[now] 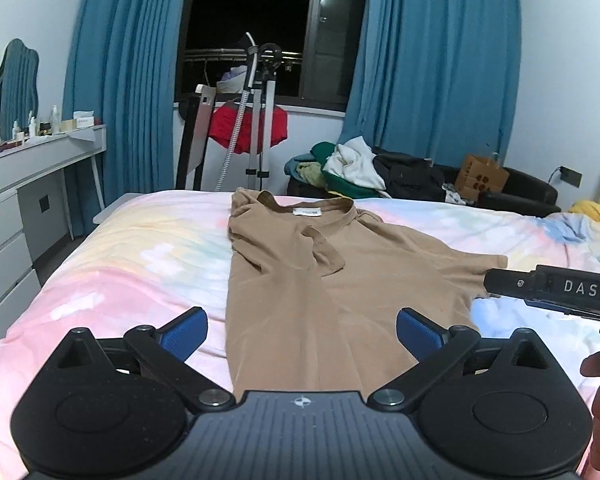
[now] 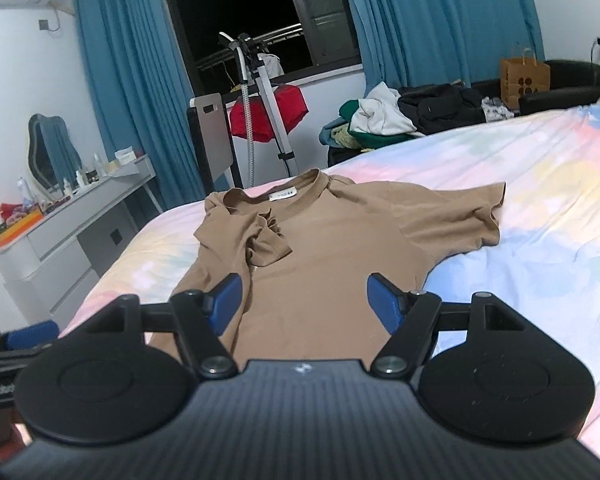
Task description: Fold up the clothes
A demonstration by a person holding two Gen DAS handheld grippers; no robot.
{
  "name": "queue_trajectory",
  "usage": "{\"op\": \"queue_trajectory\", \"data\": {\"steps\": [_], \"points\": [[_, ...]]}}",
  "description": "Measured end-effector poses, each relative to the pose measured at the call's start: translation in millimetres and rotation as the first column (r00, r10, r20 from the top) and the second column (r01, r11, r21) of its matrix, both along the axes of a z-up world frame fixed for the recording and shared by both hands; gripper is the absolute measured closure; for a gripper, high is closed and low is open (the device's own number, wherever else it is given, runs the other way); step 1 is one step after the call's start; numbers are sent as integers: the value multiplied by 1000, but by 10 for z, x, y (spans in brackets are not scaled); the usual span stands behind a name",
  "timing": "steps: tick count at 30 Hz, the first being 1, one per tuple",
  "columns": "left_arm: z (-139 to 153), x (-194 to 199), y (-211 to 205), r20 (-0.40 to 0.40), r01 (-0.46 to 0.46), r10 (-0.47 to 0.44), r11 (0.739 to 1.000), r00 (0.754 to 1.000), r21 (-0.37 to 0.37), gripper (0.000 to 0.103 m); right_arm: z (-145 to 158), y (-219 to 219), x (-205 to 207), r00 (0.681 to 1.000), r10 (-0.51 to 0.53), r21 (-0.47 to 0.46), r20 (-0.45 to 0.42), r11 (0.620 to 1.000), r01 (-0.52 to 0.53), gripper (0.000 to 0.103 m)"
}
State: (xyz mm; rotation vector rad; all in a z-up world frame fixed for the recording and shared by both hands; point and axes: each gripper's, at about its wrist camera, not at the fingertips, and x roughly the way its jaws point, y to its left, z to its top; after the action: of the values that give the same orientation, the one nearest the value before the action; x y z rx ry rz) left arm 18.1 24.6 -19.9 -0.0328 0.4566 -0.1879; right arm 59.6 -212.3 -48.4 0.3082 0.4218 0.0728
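Here, a tan T-shirt [image 1: 332, 292] lies flat on the pastel bed [image 1: 112, 264], one sleeve folded inward. Left gripper [image 1: 302, 330] and right gripper [image 2: 304, 302] hover above its hem, jaws apart, empty.

Even, cool indoor lighting in both views; the source itself is out of frame. The black night-time window pane [image 1: 252, 20] carries small reflections. Shadows are soft. Strong fisheye bending and dark corner vignetting. Centres sharp, near edges slightly blurred.
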Motion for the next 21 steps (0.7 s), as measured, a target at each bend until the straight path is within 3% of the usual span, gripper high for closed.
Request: {"op": "queue_trajectory", "data": {"steps": [15,21], "points": [[-20,-154,70,-28,-31,31,999,999,-11,1,-53,-195,-24,998,-43,121,-36,991,47,32],[-19,-179,124,-48,-58,57,998,997,-21,1,13,-496,241,981,-192,166,1,968,189,31]]}}
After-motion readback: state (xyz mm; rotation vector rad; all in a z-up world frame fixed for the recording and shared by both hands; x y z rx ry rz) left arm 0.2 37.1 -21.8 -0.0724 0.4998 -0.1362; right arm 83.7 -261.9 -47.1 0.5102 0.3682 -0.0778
